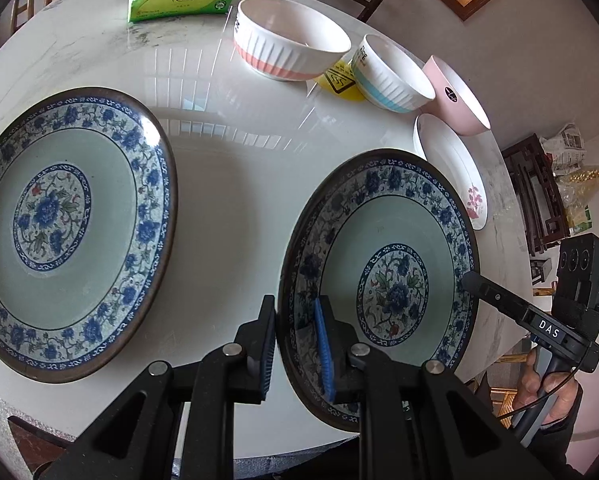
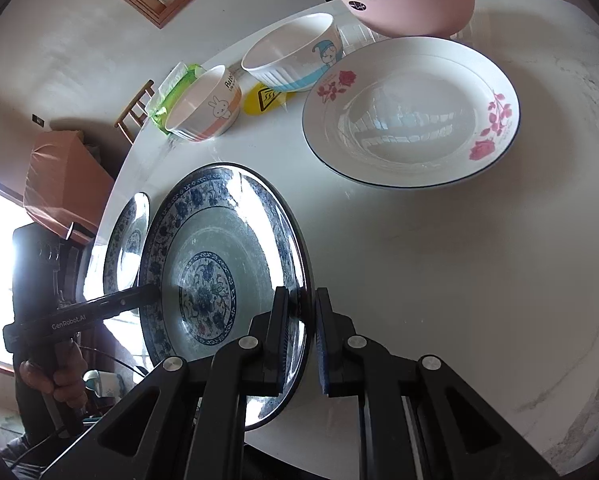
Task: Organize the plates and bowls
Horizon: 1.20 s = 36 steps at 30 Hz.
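A: Here, where is the blue-patterned plate?

B: I hold it tilted above the table: my left hand-held gripper pinches one rim, my right hand-held gripper the opposite rim.

Bare table between both blue plates; bowls block 12 to 2 o'clock.

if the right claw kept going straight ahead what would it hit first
Beyond the blue plate whose rim the right claw straddles, probably the rose plate; bare table lies between, though depth is unclear.
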Available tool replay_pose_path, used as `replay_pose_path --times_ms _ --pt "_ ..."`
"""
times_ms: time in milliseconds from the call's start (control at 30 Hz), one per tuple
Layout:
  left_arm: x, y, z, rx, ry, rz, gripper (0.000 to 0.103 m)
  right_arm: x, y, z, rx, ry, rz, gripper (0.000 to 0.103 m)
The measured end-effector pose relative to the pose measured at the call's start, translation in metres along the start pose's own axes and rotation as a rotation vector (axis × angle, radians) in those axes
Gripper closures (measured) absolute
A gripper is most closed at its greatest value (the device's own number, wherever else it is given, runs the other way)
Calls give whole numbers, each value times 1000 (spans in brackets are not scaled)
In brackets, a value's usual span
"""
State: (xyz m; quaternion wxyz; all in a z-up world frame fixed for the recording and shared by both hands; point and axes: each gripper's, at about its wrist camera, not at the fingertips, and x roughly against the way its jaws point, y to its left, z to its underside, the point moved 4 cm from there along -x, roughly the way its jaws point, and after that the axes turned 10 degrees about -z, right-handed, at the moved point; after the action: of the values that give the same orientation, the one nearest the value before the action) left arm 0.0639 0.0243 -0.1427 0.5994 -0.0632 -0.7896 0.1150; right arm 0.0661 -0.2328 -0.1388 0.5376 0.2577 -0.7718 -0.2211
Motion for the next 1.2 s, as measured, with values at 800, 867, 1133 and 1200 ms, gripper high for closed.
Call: replay_pose_path --times_ms 800,867,1133,1200 --pt "75 122 -32 161 -144 -109 83 -63 110 -49 147 55 -67 90" --pt "79 137 -32 177 -149 -124 83 -76 123 -52 157 74 -77 90" --pt "83 191 -33 238 -151 -177 82 -126 163 -52 176 144 -83 90" --pt "81 201 -34 246 -148 -184 82 -137 170 -52 183 157 -78 90"
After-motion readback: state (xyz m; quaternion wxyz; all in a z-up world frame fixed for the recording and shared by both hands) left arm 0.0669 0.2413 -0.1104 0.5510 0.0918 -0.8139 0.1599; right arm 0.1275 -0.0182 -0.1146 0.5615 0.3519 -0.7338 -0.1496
